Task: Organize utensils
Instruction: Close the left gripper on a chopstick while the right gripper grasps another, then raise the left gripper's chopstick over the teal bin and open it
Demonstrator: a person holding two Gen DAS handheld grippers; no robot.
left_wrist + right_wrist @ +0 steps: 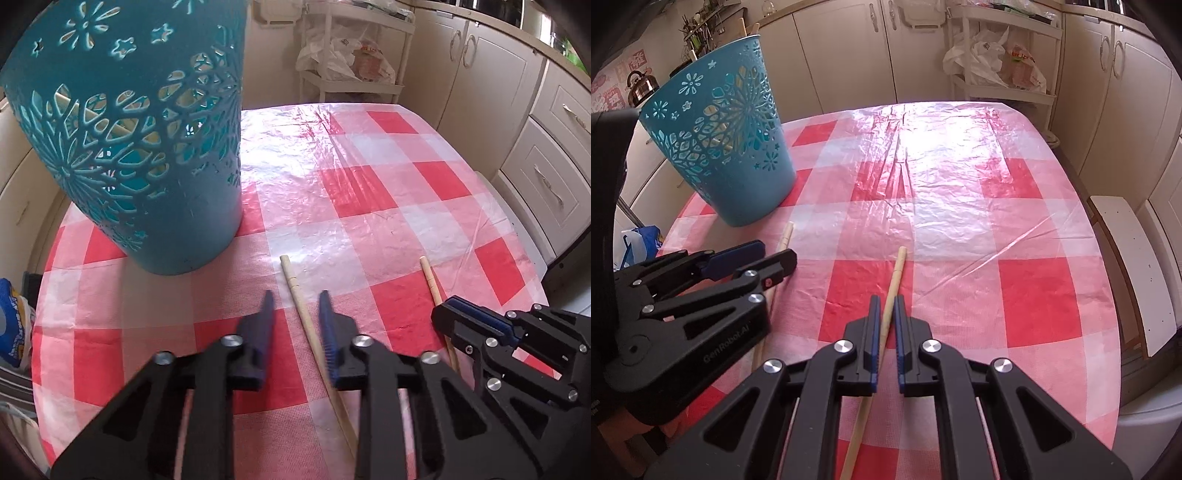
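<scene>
basket (738, 147): teal plastic, matt, pierced | chopsticks (892, 291): pale wood, smooth | cloth (960, 221): glossy crinkled plastic | grippers (885, 321): matt black plastic, metal screws

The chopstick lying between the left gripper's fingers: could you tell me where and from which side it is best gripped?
Judging by its pose, grip the left chopstick on its straight shaft, where the open left gripper already straddles it. It lies flat on the checked tablecloth, so come down from above and close across its width. The thin round stick could roll, so centre it between the fingers.

Twin low forward views, shared tablecloth (369, 192)
</scene>
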